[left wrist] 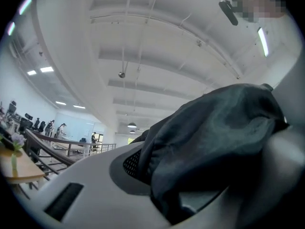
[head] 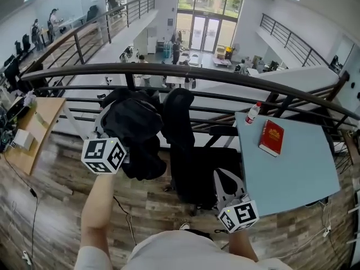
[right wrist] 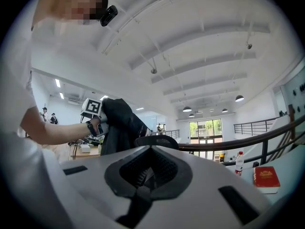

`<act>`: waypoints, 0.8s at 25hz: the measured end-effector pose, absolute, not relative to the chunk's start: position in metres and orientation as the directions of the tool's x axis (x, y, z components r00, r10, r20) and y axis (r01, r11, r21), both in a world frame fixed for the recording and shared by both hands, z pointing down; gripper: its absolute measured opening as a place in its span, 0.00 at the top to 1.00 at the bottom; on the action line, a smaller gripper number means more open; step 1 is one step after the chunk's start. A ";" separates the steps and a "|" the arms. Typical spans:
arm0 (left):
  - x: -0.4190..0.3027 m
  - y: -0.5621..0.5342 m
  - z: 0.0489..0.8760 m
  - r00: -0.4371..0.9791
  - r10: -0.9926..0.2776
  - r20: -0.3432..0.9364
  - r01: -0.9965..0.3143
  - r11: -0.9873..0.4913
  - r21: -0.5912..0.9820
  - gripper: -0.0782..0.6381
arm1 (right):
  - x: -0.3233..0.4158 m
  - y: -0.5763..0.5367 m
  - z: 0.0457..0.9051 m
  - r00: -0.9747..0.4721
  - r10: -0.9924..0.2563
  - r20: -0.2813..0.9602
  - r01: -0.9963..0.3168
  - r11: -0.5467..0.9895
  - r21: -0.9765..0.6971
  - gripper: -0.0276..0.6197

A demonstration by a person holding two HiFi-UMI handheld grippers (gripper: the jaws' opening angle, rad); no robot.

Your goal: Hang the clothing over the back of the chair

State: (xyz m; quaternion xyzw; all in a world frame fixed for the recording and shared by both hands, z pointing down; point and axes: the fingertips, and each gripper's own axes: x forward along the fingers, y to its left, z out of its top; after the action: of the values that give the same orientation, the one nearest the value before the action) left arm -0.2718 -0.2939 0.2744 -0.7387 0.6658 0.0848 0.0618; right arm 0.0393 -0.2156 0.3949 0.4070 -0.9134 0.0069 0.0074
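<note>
A black garment (head: pixel 135 131) hangs bunched from my left gripper (head: pixel 109 122), which is shut on it, raised at the left of the black office chair (head: pixel 185 151). The cloth reaches about the height of the chair's backrest (head: pixel 177 114) and sits just beside it. In the left gripper view the dark fabric (left wrist: pixel 214 142) fills the space between the jaws of the left gripper (left wrist: pixel 190 180). My right gripper (head: pixel 218 176) is low by the chair's seat, shut with nothing in it. In the right gripper view its jaws (right wrist: pixel 147 175) meet, and the garment (right wrist: pixel 119 123) and chair top (right wrist: pixel 157 140) lie ahead.
A dark railing (head: pixel 185 72) runs behind the chair over an open drop. A light-blue table (head: pixel 292 173) at the right carries a red book (head: pixel 271 137) and a bottle (head: pixel 253 112). A wooden desk (head: pixel 34 134) stands at the left. Cables lie on the wood floor.
</note>
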 end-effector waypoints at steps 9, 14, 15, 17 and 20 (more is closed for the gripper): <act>-0.234 -0.347 0.238 0.180 -0.964 -0.197 -0.981 -0.162 -0.106 0.79 | 0.048 -0.224 0.389 -0.666 -0.746 0.001 -0.746 0.666 -0.005 0.93; -0.209 -0.378 0.215 0.210 -0.958 -0.194 -0.965 -0.170 -0.200 0.79 | 0.060 -0.231 0.389 -0.651 -0.759 -0.005 -0.759 0.650 -0.018 0.93; -0.203 -0.383 0.209 0.217 -0.956 -0.198 -0.962 -0.175 -0.210 0.79 | 0.064 -0.233 0.391 -0.643 -0.766 -0.003 -0.766 0.643 -0.024 0.93; -0.192 -0.392 0.196 0.232 -0.949 -0.212 -0.957 -0.183 -0.225 0.79 | 0.070 -0.236 0.394 -0.628 -0.778 0.000 -0.778 0.627 -0.035 0.93; -0.169 -0.403 0.171 0.261 -0.935 -0.239 -0.940 -0.190 -0.285 0.79 | 0.080 -0.242 0.396 -0.609 -0.793 0.003 -0.793 0.608 -0.046 0.93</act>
State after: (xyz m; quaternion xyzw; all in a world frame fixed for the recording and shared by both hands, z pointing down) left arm -0.1688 -0.4030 0.1711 -0.7713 0.6076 0.0057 0.1892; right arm 0.0796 -0.2418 0.3958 0.4422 -0.8966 0.0215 -0.0089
